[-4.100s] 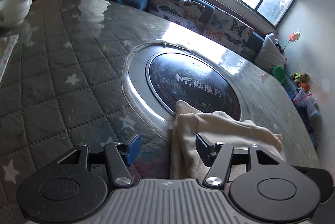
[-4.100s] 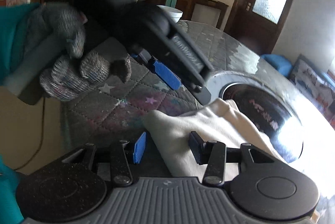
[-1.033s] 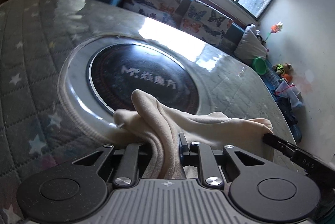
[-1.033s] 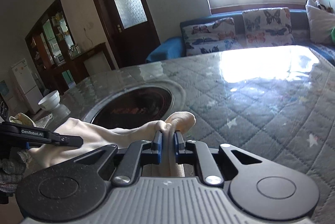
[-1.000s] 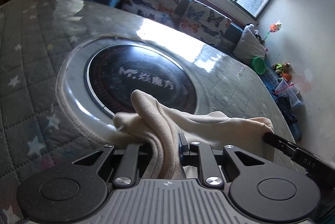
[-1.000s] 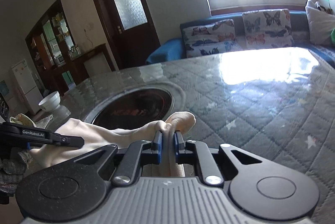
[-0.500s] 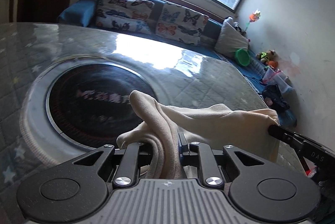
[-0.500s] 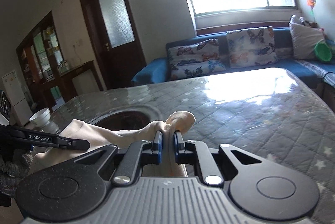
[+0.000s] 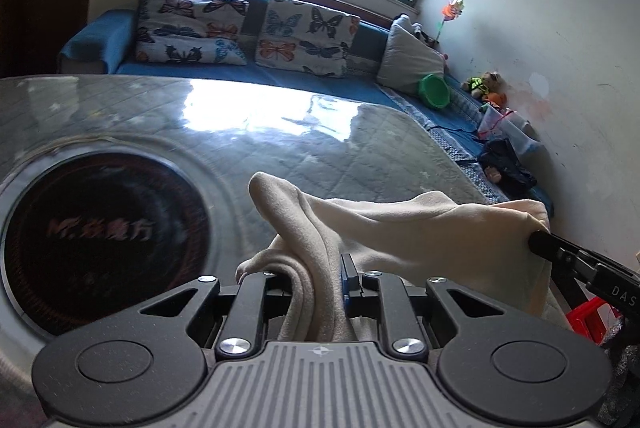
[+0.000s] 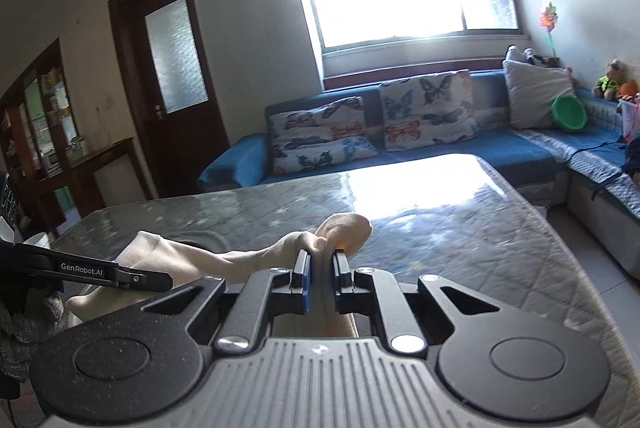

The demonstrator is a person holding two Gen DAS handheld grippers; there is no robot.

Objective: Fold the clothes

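- The left gripper (image 9: 320, 276) is clamped on a bunched edge of the cream cloth (image 9: 420, 232).
- The right gripper (image 10: 320, 268) pinches another bunch of it, fingers nearly closed.
- The cloth hangs stretched between the two, lifted above the table (image 9: 320, 131) near its front edge; its long axis runs from gripper to gripper.
- How much fabric hangs below is hidden, so probably some trails on the table.
- Neither gripper is nearer: each holds one end.

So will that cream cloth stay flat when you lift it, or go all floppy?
Probably floppy: the cream cloth sags and wrinkles between the left gripper and right gripper. It looks light and bunches softly where pinched.
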